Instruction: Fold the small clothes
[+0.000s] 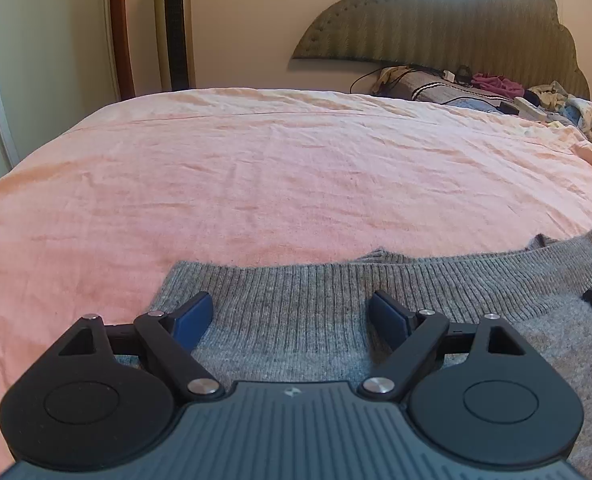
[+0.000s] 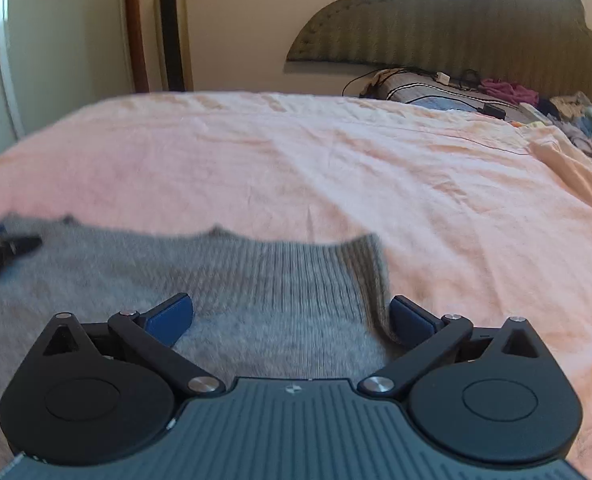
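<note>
Both tongs (image 1: 290, 318) (image 2: 292, 318) agape over grey sweater (image 1: 296, 300)

Sweater (image 1: 316, 304) on bed (image 1: 296, 168), near edge

The sweater (image 1: 296, 320) is grey knit w/ vertical ribs along its hem band. The bed sheet (image 1: 276, 168) is pale pink-peach, plain. Both grippers, left (image 1: 290, 320) & right (image 2: 292, 316), are black w/ blue finger pads (image 1: 194, 316). The headboard (image 1: 456, 28) is olive green w/ thin vertical stripes. The tower fan (image 1: 174, 24) is gold w/ black grille. Walls are cream.
</note>
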A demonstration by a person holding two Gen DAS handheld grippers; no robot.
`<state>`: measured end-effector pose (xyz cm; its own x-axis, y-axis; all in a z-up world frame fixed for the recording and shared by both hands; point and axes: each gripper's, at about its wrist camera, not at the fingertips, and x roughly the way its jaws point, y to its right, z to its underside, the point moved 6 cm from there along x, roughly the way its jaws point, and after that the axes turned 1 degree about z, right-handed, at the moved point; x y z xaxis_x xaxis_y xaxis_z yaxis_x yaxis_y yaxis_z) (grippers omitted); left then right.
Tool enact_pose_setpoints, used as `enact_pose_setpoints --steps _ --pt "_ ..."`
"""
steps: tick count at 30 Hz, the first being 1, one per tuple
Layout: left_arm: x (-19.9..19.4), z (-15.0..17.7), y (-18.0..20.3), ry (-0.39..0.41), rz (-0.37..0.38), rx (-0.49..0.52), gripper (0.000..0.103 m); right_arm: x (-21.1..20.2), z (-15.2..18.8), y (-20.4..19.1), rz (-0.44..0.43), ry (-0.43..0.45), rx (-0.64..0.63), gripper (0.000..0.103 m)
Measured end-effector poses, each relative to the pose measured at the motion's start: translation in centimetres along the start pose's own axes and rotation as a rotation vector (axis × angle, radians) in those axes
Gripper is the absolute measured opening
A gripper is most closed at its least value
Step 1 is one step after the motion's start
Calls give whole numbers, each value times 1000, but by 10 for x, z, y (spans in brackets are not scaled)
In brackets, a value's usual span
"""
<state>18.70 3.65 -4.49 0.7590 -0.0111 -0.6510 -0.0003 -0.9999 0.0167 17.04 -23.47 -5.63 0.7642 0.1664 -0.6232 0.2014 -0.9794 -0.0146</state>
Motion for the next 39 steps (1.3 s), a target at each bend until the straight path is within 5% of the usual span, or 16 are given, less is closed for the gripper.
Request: enact_pose_setpoints --steps 9,14,18,21,24,29,34,37,39 --pt "-1 -1 -2 1 5 -19 92 6 -1 9 -18 -11 66 103" --pt "-60 6 -42 137 -135 -200 92 5 -1 8 -13 -8 66 103" --pt "-147 64 -97 185 -48 -605 93 3 -1 10 -24 -3 77 103" --pt "-189 131 -108 89 -2 -806 93 3 -1 11 -33 1 86 103" --pt "-221 168 -99 96 21 -869 93 2 -1 12 -37 4 90 103" --pt "-205 164 -75 38 195 -946 93 1 -1 12 -40 6 90 103" --pt "-187 156 -73 29 243 -1089 92 -1 0 14 -45 17 106 103" --pt "-181 156 -70 6 254 -1124 72 -2 0 14 -49 19 111 103" --pt "-177 158 -66 -22 238 -1103 37 -2 0 15 -55 20 117 103"
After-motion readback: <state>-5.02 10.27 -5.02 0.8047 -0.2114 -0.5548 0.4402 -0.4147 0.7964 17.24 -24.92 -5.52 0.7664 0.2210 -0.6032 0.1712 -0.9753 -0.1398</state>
